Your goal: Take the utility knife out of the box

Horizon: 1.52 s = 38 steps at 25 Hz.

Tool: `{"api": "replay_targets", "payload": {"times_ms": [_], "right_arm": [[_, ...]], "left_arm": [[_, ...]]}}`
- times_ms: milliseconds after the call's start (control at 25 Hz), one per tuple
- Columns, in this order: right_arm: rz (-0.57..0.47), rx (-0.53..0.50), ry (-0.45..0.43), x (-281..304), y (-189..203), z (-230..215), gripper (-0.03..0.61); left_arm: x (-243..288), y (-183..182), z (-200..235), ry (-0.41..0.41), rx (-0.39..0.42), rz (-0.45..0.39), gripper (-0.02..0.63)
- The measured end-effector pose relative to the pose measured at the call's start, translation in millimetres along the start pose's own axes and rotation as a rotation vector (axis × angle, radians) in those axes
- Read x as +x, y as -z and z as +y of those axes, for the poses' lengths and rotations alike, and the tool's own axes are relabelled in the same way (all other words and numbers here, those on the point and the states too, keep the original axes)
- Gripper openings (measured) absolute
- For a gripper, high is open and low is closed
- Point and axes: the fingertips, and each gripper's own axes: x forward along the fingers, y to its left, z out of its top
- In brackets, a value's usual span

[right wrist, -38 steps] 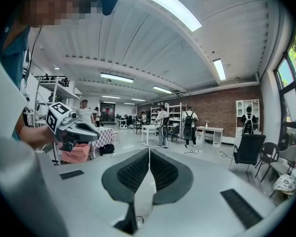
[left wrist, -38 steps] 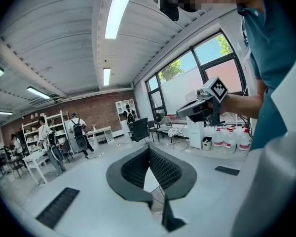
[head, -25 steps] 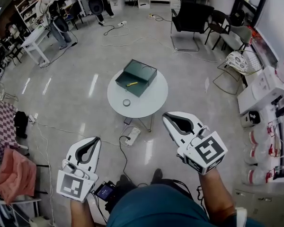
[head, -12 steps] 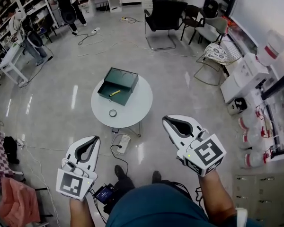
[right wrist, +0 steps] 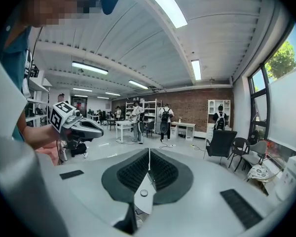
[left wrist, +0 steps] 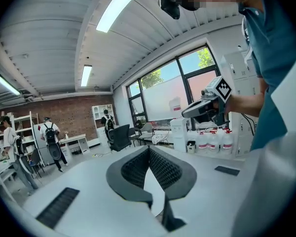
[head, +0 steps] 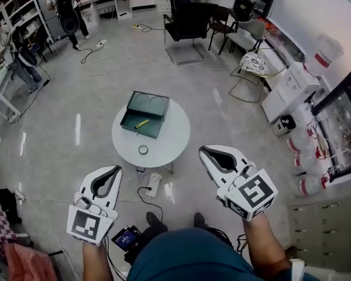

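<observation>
A dark green box (head: 146,111) lies open on the round white table (head: 169,142), and the yellow utility knife (head: 141,123) lies inside it. Both grippers hang well short of the table, over the floor. My left gripper (head: 107,171) is shut and empty at the lower left. At the lower right my right gripper (head: 206,150) is likewise shut with nothing in it. The left gripper view shows the pads (left wrist: 160,168) meeting at the tip and the right gripper (left wrist: 207,105) alongside. The right gripper view shows its pads (right wrist: 160,169) touching and the left gripper (right wrist: 77,125) alongside.
A roll of tape (head: 143,150) lies on the table in front of the box. A power strip (head: 150,184) and cables lie on the floor under the table. A black chair (head: 184,19), a wire chair (head: 258,63), water bottles (head: 307,163) and people stand around.
In the head view the table with the box has drifted left and a little lower as the view swung. Both grippers keep their places in the frame and stay shut.
</observation>
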Motion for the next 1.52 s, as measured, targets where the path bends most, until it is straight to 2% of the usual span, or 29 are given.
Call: {"api": "replay_targets", "payload": {"times_ms": [560, 760, 1000, 1280, 1520], "right_arm": [[0.012, -0.016, 0.118, 61, -36, 34, 0.038], [0.019, -0.036, 0.103, 90, -45, 51, 0.038], [0.017, -0.051, 0.049, 138, -59, 37, 0.038], [-0.005, -0.082, -0.089, 213, -79, 11, 0.038], [-0.010, -0.082, -0.209, 263, -76, -32, 0.038]], "left_arm": [[-20, 9, 85, 0.096, 0.013, -0.056, 0.018], [-35, 23, 113, 0.088, 0.017, -0.066, 0.018], [-45, 29, 151, -0.002, -0.026, -0.052, 0.018], [-46, 44, 201, -0.166, -0.050, 0.004, 0.018], [1, 45, 216, -0.257, -0.076, 0.058, 0.018]]}}
